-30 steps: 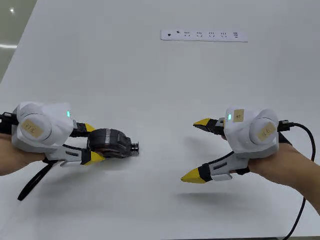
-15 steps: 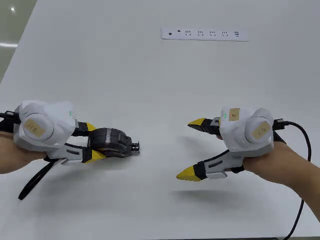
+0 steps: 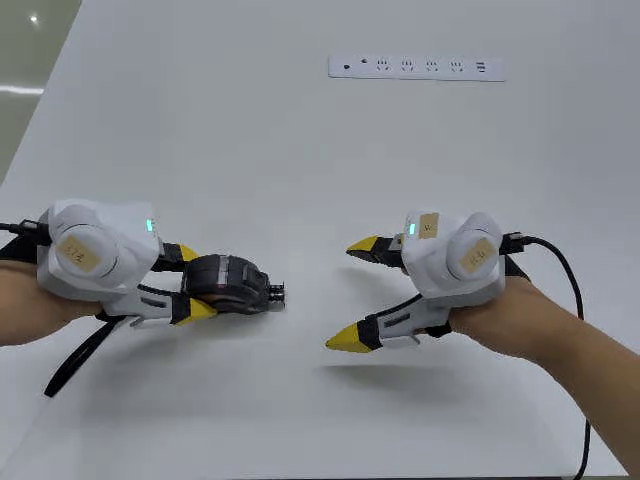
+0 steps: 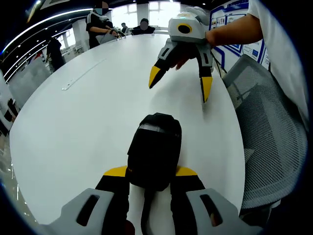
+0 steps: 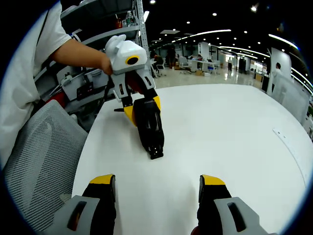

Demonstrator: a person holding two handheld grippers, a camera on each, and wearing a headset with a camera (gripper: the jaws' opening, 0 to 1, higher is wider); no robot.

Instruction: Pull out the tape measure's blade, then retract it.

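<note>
The black tape measure (image 3: pixel 228 285) lies on the white table (image 3: pixel 300 170) with its blade tip (image 3: pixel 278 293) pointing right. My left gripper (image 3: pixel 192 281) is shut on its case, yellow fingertips on both sides. In the left gripper view the tape measure (image 4: pixel 154 149) sits between the jaws, and the right gripper (image 4: pixel 180 81) hovers beyond it. My right gripper (image 3: pixel 355 292) is open, a short way right of the blade tip, nothing between its fingers. The right gripper view looks between its own open yellow fingertips (image 5: pixel 104 179) at the tape measure (image 5: pixel 149 125) and the left gripper (image 5: pixel 125 58).
A white power strip (image 3: pixel 416 68) lies at the far side of the table. A black cable (image 3: pixel 560 300) trails from the right gripper, another (image 3: pixel 75 358) from the left. A mesh chair (image 4: pixel 266 142) stands beside the table edge.
My right gripper has moved left, closer to the tape measure's blade tip. The left gripper still holds the case in the same place.
</note>
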